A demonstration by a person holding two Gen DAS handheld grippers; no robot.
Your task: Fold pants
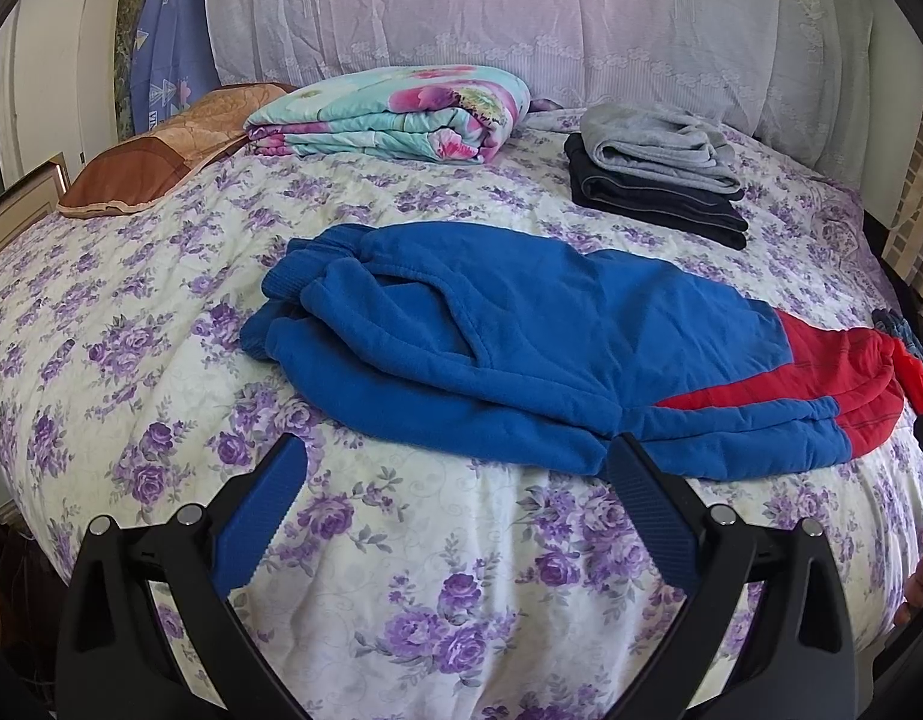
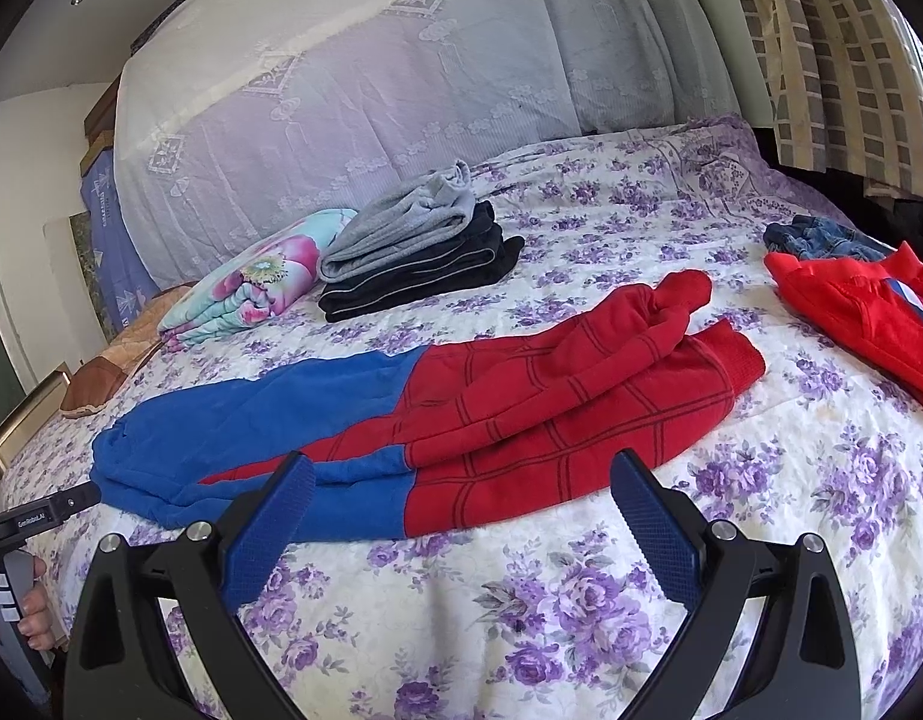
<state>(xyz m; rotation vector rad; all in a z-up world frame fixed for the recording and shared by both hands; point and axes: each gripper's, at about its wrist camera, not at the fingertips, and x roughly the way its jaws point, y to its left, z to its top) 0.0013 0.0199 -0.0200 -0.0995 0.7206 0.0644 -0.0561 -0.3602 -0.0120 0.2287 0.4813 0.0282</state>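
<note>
Blue and red pants (image 1: 521,336) lie lengthwise across the flowered bedspread (image 1: 161,312), one leg laid over the other. The blue waist end is at the left in the left wrist view; the red leg ends (image 2: 611,372) fill the middle of the right wrist view. My left gripper (image 1: 455,450) is open just in front of the pants' near edge, its right fingertip almost at the blue hem. My right gripper (image 2: 461,468) is open too, with its fingers (image 2: 275,516) at the near edge where blue meets red. Neither holds cloth.
A stack of folded grey and black pants (image 1: 653,180) and a folded flowered quilt (image 1: 395,114) lie at the back. A brown pillow (image 1: 155,156) is at back left. A red garment (image 2: 863,312) and denim (image 2: 821,240) sit at right. A person's hand (image 2: 35,606) grips the left tool.
</note>
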